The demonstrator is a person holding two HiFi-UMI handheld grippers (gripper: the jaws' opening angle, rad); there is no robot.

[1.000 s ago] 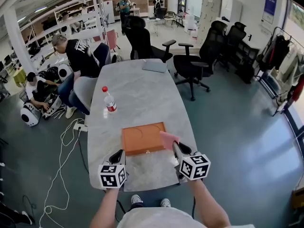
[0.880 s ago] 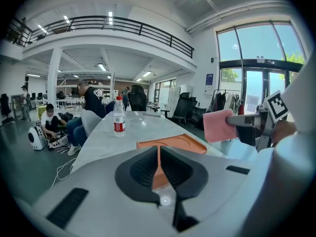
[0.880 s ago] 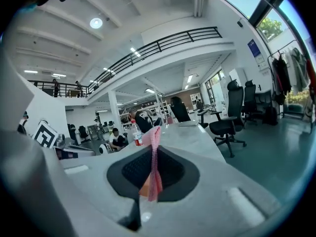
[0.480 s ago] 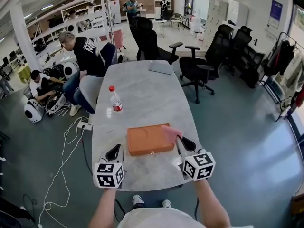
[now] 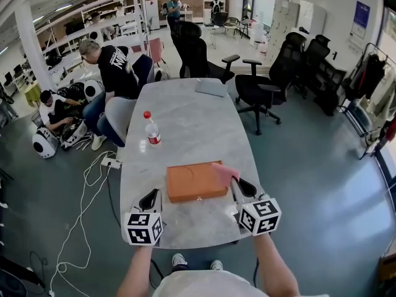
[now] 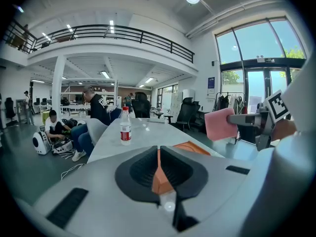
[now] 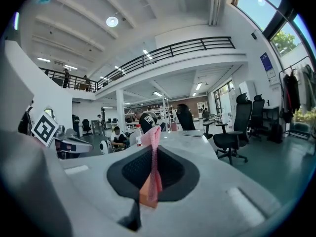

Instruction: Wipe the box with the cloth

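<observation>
the orange box [image 5: 190,182] lies flat near the near edge of the grey table [image 5: 185,122], a little right of the middle, with its long side along that edge. the right gripper [image 5: 237,185] has its 2 jaws pressed on the pink cloth [image 5: 223,173], which stands up between them in the right gripper view. in the head view the cloth covers the box's far right corner. in the left gripper view it is held in the air above the box's right end, apart from it. the left gripper [image 5: 150,198] hovers near the box's near left corner, just off it, its 2 jaws pressed together with nothing in them. a bottle [image 5: 151,129] with a red cap stands upright beyond the box, near the table's left edge.
</observation>
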